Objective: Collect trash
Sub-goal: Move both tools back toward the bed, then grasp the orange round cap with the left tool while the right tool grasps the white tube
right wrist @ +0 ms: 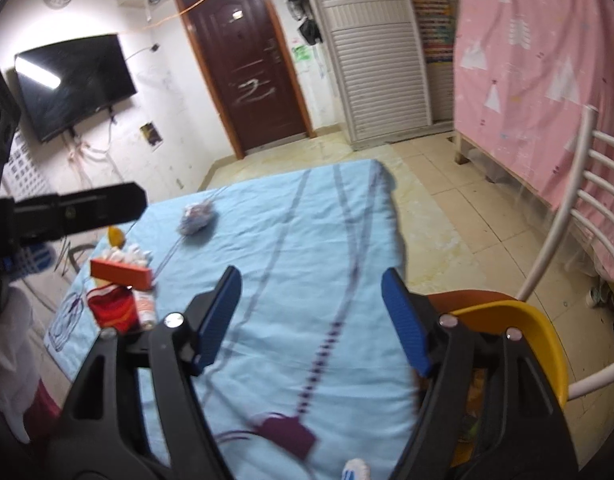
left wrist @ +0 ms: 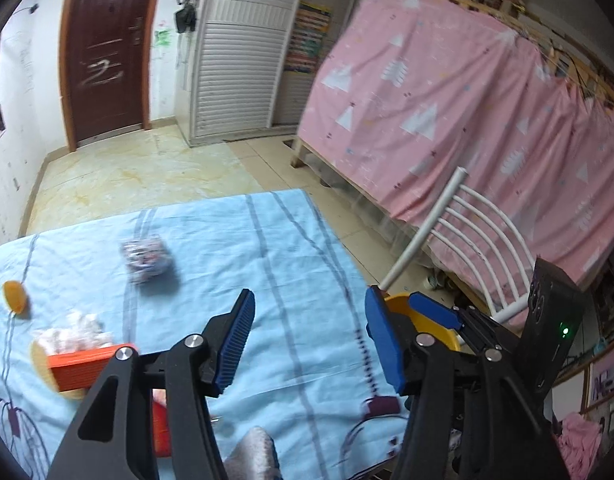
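This was a lived-in home bedroom, shown by the wall-mounted television point(right wrist: 73, 84), brown entry door point(right wrist: 249, 76), louvred wardrobe point(right wrist: 377, 52), pink bed curtain point(left wrist: 447, 120) and cloth-covered table point(right wrist: 291, 280).

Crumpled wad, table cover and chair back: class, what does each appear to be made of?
Crumpled wad: probably thin plastic or paper wrapper, creased and printed; blur leaves it open.
Table cover: woven cloth, matte, wrinkled, with printed stripes.
Chair back: likely painted metal tubing, smooth, white, bent in curves.
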`<state>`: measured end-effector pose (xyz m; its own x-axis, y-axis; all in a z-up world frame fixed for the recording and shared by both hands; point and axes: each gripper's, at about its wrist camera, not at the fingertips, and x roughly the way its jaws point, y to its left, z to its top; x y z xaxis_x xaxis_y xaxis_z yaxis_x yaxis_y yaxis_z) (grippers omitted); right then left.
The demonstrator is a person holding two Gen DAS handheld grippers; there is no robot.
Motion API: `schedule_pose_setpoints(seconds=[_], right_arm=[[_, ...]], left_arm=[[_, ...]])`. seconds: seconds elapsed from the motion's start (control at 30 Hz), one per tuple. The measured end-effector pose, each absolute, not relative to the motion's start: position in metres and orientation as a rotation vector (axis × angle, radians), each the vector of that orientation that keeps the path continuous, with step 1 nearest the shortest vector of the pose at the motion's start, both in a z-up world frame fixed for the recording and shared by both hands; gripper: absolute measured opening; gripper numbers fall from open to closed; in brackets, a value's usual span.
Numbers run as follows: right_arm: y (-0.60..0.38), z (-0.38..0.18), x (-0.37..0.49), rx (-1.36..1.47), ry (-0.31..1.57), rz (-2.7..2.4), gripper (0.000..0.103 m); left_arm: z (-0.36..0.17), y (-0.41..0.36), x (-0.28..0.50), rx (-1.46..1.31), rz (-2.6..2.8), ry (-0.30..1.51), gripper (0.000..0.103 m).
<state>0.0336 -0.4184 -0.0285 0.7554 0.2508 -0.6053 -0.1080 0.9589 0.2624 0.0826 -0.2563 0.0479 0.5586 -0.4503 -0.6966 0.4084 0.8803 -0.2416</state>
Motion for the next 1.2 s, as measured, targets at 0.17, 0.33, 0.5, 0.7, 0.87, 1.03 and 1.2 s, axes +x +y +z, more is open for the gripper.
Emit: schedule_pose_setpoints(seconds=[0.17, 0.33, 0.5, 0.7, 0.87, 1.03, 1.2], right_arm=[[-0.384, -0.029, 0.041, 0.178, 0.710, 0.244, 0.077], [-0.349, -0.031, 0.051, 0.149, 0.741, 0.292, 0.078], [-0.323, -0.035, 0.058, 0.128, 0.769, 0.328, 0.080], [-0.292, -0.042, 0.062, 0.105, 0.810, 0.373, 0.080], [-0.272, -0.047, 0.063, 0.068, 0.835, 0.388, 0.080], [-0.256, -0.055, 0.062, 0.004, 0.859, 0.383, 0.068], [-0.248, -0.062, 0.063, -0.051, 0.875, 0.359, 0.046]], left_arm=[[0.050, -0.214, 0.086, -0.082, -0.448, 0.813, 0.055], [0.048, -0.174, 0.093, -0.106, -0.394, 0.795, 0.055], [0.045, -0.132, 0.104, -0.128, -0.324, 0.783, 0.055], [0.038, -0.091, 0.117, -0.145, -0.268, 0.787, 0.055], [0.029, -0.057, 0.129, -0.149, -0.214, 0.797, 0.055], [0.020, -0.027, 0.144, -0.145, -0.158, 0.815, 0.055], [0.006, 0.004, 0.170, -0.134, -0.086, 0.857, 0.055]])
